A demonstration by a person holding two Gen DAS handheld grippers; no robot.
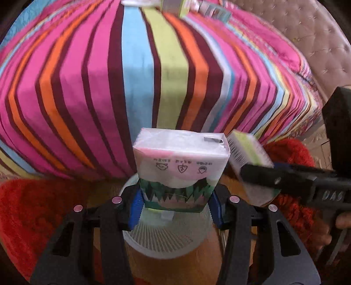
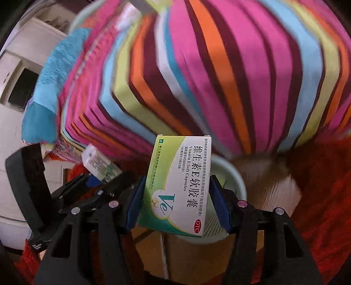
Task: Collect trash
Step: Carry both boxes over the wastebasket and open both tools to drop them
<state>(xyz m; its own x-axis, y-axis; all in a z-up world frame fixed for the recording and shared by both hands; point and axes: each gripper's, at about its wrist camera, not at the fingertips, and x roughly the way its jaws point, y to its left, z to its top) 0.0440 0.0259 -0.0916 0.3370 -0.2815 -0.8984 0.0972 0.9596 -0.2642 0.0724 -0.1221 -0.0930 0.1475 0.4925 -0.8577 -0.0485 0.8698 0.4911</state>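
Observation:
My left gripper (image 1: 176,207) is shut on a tissue pack (image 1: 181,162), white and pink with a green forest print, held above a pale slotted trash basket (image 1: 166,241). My right gripper (image 2: 175,208) is shut on a green and white Vitamin E capsule box (image 2: 178,186), held over the same basket's pale rim (image 2: 237,182). The right gripper and its box (image 1: 250,157) show at the right of the left wrist view. The left gripper with the tissue pack (image 2: 96,164) shows at the left of the right wrist view.
A bed with a striped pink, orange, blue and green cover (image 1: 140,87) fills the space ahead. Small boxes (image 1: 175,6) lie on its far side. A red shaggy rug (image 1: 28,214) surrounds the basket on a wooden floor. A padded headboard (image 1: 307,39) is at the right.

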